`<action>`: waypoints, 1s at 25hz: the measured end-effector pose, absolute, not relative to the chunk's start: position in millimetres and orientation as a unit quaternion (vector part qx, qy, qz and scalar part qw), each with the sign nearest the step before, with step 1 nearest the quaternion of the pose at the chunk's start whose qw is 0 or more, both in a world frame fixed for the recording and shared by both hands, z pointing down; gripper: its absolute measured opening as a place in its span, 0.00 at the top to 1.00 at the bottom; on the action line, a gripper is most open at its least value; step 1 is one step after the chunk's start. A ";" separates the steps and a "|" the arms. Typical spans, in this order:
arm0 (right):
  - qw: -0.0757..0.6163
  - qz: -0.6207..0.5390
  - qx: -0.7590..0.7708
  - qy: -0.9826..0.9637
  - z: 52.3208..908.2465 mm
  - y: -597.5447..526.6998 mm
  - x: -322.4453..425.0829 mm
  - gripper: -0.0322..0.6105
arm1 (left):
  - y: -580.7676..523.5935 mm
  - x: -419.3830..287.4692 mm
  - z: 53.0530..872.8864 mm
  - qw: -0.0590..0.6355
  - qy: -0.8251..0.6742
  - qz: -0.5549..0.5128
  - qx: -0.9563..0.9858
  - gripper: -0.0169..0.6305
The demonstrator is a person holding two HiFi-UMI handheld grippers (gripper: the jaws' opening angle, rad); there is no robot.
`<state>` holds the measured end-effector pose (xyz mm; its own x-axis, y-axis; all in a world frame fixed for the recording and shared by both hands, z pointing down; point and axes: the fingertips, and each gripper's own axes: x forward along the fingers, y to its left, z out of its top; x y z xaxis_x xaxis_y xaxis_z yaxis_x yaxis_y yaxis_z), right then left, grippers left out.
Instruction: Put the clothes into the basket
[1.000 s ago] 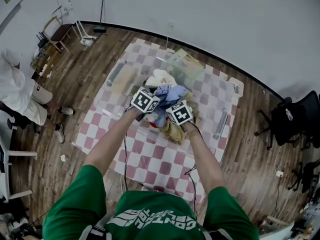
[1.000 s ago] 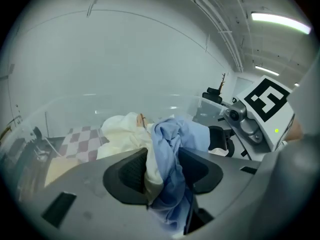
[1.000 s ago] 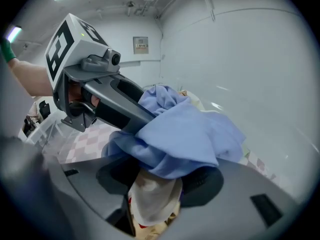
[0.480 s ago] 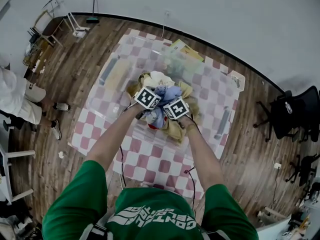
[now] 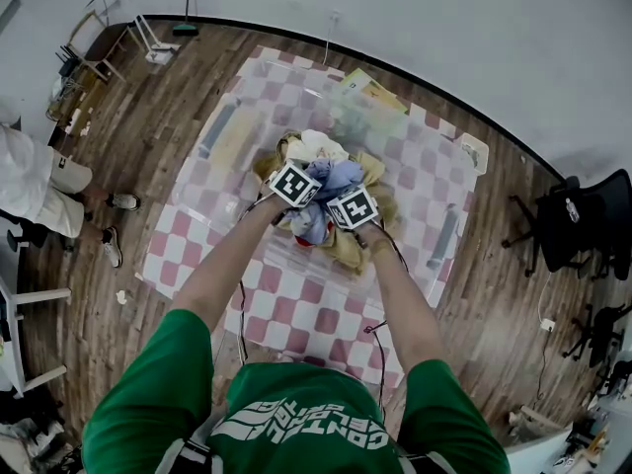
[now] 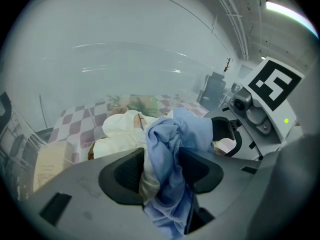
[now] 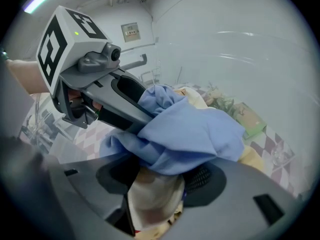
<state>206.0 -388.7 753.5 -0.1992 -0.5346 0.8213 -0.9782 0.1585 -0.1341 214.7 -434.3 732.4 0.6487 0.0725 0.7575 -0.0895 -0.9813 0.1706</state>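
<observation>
The basket (image 5: 348, 255) stands at the middle of the surface (image 5: 296, 304), with a pile of clothes (image 5: 314, 148) in it. My left tongs (image 6: 162, 169) and right tongs (image 7: 160, 176) sit side by side over the basket, each clamped on a bunched garment (image 6: 172, 139) that lies on top of the pile. A flat box (image 5: 232, 141) lies left of the basket, a packet (image 5: 360, 102) lies behind it, and a long bar (image 5: 441, 237) lies to its right.

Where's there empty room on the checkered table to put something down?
The near checkered tablecloth, between the basket and the person, is bare. The middle is crowded: left gripper and right gripper hold a blue garment over the basket. A clear box fills the left.
</observation>
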 end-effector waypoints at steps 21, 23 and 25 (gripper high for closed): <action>0.216 0.218 0.646 -0.699 578.8 -349.1 215.4 0.55 | -428.4 178.7 566.8 0.003 -0.064 0.300 0.952 0.65; 0.204 0.201 0.650 -0.704 559.1 -337.8 206.7 0.58 | -411.2 170.7 549.2 0.005 -0.065 0.282 0.957 0.71; 0.192 0.186 0.658 -0.704 542.2 -322.3 198.0 0.66 | -390.7 161.2 534.6 0.002 -0.065 0.265 0.962 0.79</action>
